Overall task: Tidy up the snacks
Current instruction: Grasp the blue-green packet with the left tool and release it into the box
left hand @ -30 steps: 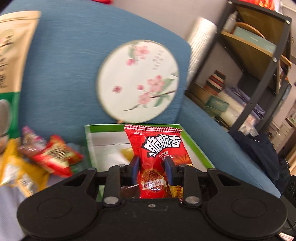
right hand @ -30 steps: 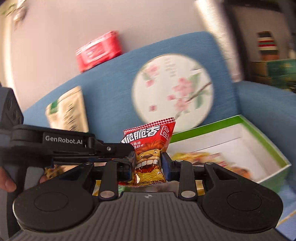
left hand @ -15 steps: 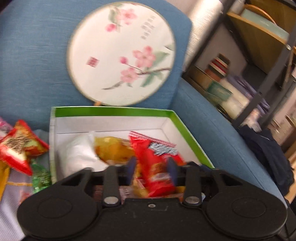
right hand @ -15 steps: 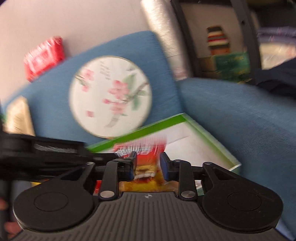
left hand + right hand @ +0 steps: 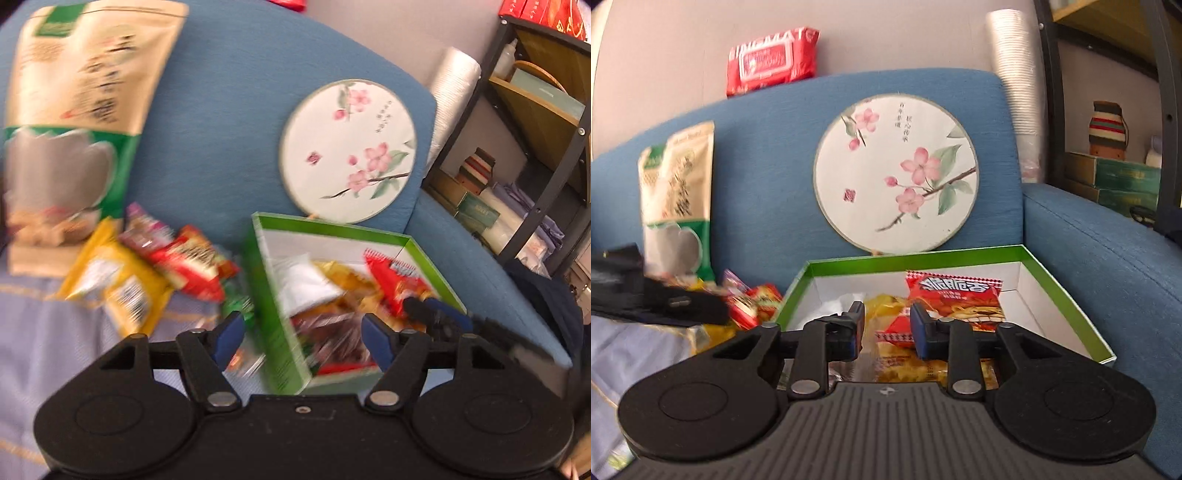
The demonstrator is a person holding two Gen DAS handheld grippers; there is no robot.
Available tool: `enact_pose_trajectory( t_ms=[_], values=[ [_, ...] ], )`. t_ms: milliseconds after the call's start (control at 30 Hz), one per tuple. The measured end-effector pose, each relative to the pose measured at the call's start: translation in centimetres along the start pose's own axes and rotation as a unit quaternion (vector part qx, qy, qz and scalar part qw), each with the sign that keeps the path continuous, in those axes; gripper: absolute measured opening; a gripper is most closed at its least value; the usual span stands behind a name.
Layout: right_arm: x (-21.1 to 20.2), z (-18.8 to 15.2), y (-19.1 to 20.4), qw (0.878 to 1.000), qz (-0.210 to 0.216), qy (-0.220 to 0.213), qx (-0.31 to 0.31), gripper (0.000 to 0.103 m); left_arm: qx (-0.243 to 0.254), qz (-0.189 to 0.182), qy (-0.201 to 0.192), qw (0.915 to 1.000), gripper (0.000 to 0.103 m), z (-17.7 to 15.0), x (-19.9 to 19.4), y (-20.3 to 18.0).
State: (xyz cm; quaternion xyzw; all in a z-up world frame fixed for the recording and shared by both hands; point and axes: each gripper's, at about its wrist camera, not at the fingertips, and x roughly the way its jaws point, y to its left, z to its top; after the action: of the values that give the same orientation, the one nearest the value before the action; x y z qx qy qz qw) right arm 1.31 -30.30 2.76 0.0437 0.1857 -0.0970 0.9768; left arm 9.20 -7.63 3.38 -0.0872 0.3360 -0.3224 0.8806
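Blue sofa [image 5: 768, 177] carries green box [image 5: 1067, 295] with red snack packet [image 5: 955, 295] inside. Left gripper [image 5: 301, 338] fingers wide apart, empty. Right gripper [image 5: 886, 328] fingers closing, gripping nothing, above box.

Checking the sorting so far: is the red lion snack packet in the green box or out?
In. The red lion snack packet lies inside the green box, on the other snacks, free of both grippers.

left claw [image 5: 303, 336]: black body, round discs, silver screws, blue pads | right claw [image 5: 886, 330]: black, ribbed grey top, blue pads
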Motion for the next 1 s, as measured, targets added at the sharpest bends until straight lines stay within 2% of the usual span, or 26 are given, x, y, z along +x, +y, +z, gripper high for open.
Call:
enact_pose_trajectory(
  t_ms=[100, 200, 333, 467, 600, 700, 867, 1000],
  values=[
    [1.0, -0.4, -0.5, 0.999, -0.043, 0.016, -0.002, 0.051, -0.003, 0.017, 0.004, 0.9998, 0.103, -1.6, -2.1, 1.0],
    [0.5, -0.3, -0.7, 0.999, -0.038, 0.007, 0.009, 0.052, -0.006, 0.033, -0.003, 0.9994, 0.103, -3.3, -4.6, 1.8],
    [-1.0, 0.0, 1.4, 1.000, 0.025, -0.012, 0.009, 0.057, -0.020, 0.051, -0.007, 0.9985, 0.103, -5.8, -7.8, 3.0],
    [-2.0, -0.1, 4.6, 0.993, 0.121, -0.009, -0.007, 0.063, -0.064, 0.053, 0.001, 0.9965, 0.103, -8.2, -9.4, 5.0],
    [-2.4, -0.9, 7.8, 0.976, 0.211, 0.043, -0.034, 0.070, -0.124, 0.041, 0.017, 0.9913, 0.103, -9.6, -9.0, 7.3],
    [-2.7, -2.8, 9.8, 0.963, 0.244, 0.101, -0.052, 0.071, -0.151, 0.021, 0.024, 0.9881, 0.103, -9.6, -8.6, 8.7],
    [-3.4, -5.5, 12.4, 0.939, 0.295, 0.161, -0.072, 0.071, -0.161, -0.006, 0.030, 0.9865, 0.103, -9.1, -8.0, 9.9],
    [-3.3, -6.1, 13.1, 0.926, 0.327, 0.183, -0.057, 0.073, -0.155, -0.037, 0.039, 0.9864, 0.103, -8.7, -6.7, 10.0]
  ],
)
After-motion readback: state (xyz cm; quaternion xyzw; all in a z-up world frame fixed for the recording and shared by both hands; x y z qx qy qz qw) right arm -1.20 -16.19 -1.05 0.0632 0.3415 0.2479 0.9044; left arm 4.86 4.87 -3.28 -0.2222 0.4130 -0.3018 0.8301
